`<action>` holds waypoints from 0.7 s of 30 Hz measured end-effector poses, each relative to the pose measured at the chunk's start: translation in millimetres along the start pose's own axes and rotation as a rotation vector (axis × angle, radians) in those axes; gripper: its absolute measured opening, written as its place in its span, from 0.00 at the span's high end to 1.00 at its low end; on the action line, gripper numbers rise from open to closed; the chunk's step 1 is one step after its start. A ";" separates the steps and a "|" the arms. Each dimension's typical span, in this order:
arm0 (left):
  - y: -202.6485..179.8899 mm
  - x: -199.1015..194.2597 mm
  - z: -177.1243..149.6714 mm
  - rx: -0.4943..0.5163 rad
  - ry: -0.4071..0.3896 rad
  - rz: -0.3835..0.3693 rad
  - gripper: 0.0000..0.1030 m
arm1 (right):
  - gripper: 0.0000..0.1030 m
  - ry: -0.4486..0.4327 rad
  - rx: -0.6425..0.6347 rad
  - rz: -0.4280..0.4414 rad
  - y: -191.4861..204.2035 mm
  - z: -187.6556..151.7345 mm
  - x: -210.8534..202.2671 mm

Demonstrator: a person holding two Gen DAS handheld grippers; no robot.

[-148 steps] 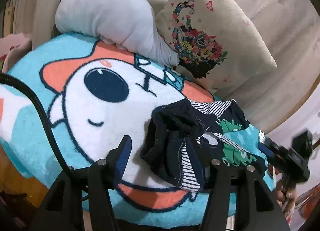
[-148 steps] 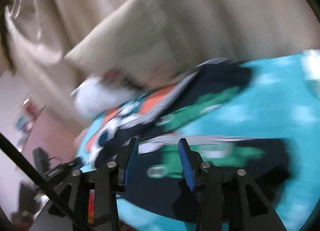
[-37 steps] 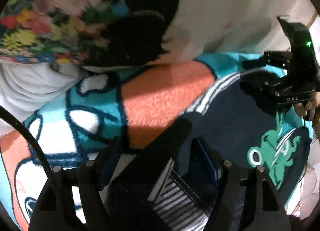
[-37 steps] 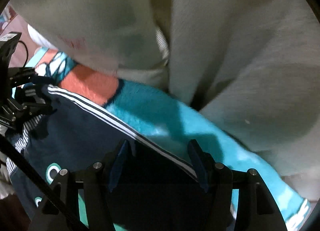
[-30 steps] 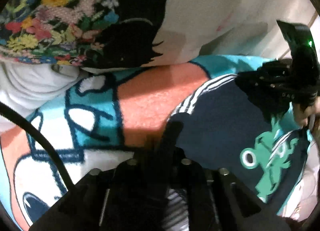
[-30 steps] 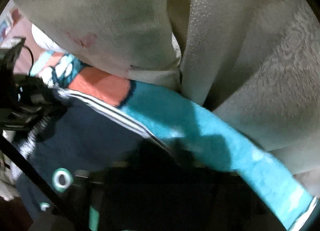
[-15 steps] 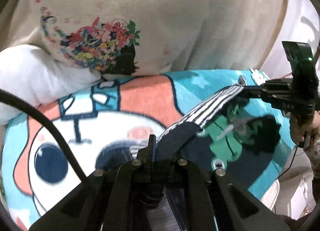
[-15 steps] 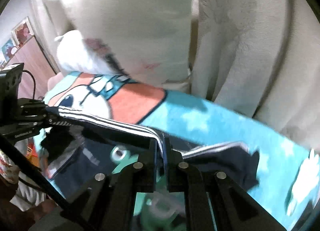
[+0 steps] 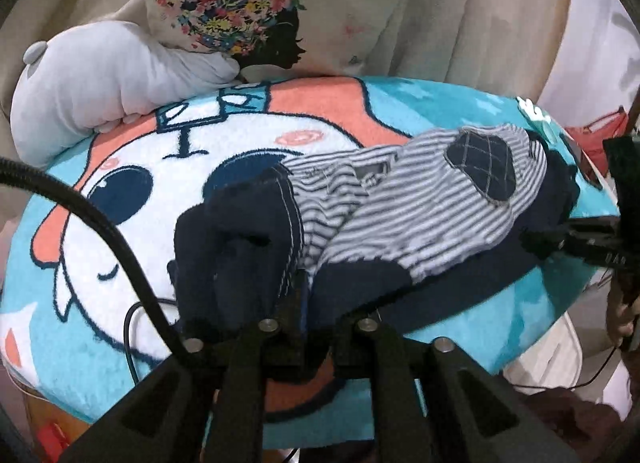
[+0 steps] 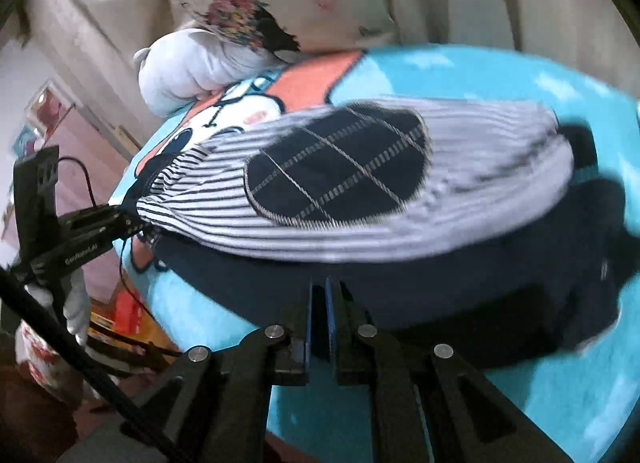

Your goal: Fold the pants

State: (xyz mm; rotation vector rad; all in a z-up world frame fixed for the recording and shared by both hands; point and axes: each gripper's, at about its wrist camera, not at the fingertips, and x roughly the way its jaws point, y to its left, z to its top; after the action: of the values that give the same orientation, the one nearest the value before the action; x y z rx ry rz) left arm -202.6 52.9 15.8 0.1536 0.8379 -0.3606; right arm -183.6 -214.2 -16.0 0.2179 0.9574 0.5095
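The navy pants [image 9: 420, 215] lie folded over on the teal cartoon blanket [image 9: 120, 255], their striped inside and a navy checked patch [image 10: 340, 175] facing up. My left gripper [image 9: 304, 295] sits at the near left edge of the pants. Its jaws are opening, with a bunch of navy cloth still pinched between them. In the right wrist view the left gripper [image 10: 136, 223] holds the striped corner. My right gripper [image 10: 318, 295] is shut on the navy hem at the near right edge, and the right gripper [image 9: 530, 241] shows there in the left wrist view too.
A floral pillow [image 9: 248, 23] and a white plush cushion [image 9: 100, 87] lean against the beige sofa back behind the blanket. A black cable [image 9: 100, 215] crosses the left side. A hand [image 9: 620, 311] holds the right gripper past the blanket's right edge.
Both grippers closed on the pants' far edge by the pillows and drew it back toward the near side, so the pants folded over and the striped inside now faces up.
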 end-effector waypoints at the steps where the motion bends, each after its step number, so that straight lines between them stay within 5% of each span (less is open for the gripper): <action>1: 0.0 -2.8 -2.8 0.003 -0.005 -0.013 0.79 | 0.90 -0.008 0.013 0.002 -0.3 -1.6 -2.7; 5: 8.5 -16.1 -14.3 -0.007 -0.030 -0.073 0.71 | 0.60 -0.111 0.064 -0.077 -15.8 -1.3 -41.5; 8: 24.2 -29.3 -19.9 -0.059 -0.049 -0.127 0.70 | 0.49 -0.237 0.136 -0.144 -35.7 5.6 -77.8; 13: 53.0 -57.2 -27.5 -0.155 -0.114 -0.175 0.67 | 0.47 -0.337 0.220 -0.211 -55.5 25.1 -91.2; 21: 65.2 -72.8 -25.6 -0.226 -0.173 -0.189 0.65 | 0.45 -0.236 0.266 -0.415 -88.0 68.5 -38.8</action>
State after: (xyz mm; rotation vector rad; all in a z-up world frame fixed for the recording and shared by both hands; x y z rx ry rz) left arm -240.8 138.7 52.9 -0.1664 0.7177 -0.4470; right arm -117.4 -306.6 15.9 0.3015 0.8083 -0.0273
